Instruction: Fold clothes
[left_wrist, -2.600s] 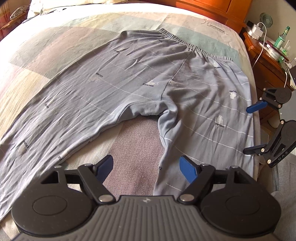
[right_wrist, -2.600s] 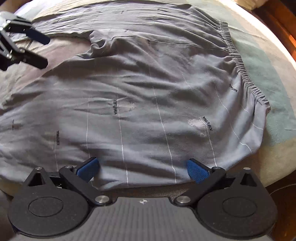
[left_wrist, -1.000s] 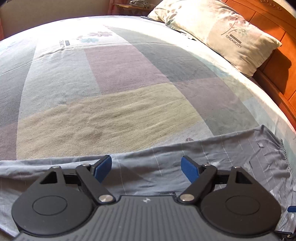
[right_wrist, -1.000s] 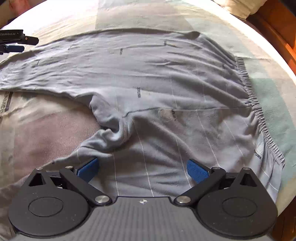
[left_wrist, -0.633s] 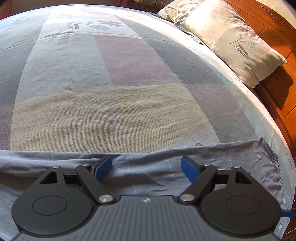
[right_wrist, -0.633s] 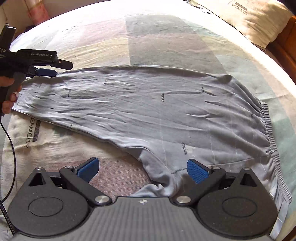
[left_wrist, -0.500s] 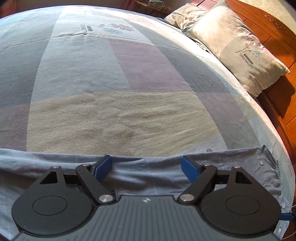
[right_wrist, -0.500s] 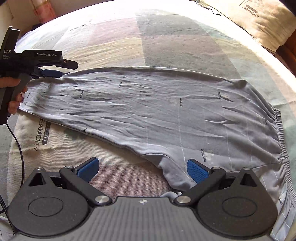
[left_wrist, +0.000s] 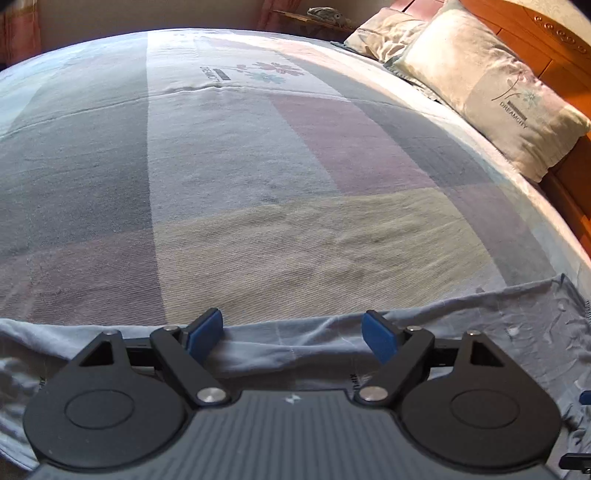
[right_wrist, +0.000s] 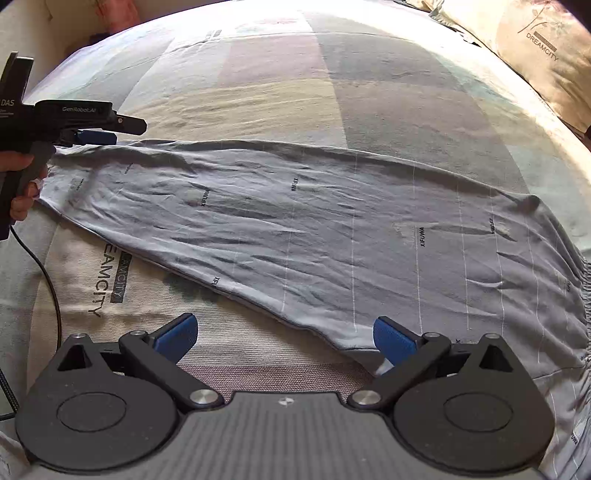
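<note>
Grey trousers (right_wrist: 332, 236) with thin white lines lie flat on the bed, waistband (right_wrist: 580, 280) at the right, one leg stretching to the left. My right gripper (right_wrist: 284, 338) is open above the bedspread, its right pad (right_wrist: 393, 341) over the trousers' near edge by the crotch, nothing between the jaws. My left gripper (right_wrist: 118, 132), held by a hand (right_wrist: 18, 184), hovers over the leg's cuff end at far left. In the left wrist view the left gripper (left_wrist: 291, 334) is open over the leg's far edge (left_wrist: 295, 343).
The patchwork bedspread (left_wrist: 258, 166) stretches out beyond the trousers. Two pillows (left_wrist: 491, 92) lean against the wooden headboard (left_wrist: 554, 33) at the right. A black cable (right_wrist: 51, 295) hangs from the left gripper's handle at the bed's left edge.
The left gripper has slid along the far leg toward its cuff. The right view has shifted from over the crotch to the near edge, looking farther across. Both stay open.
</note>
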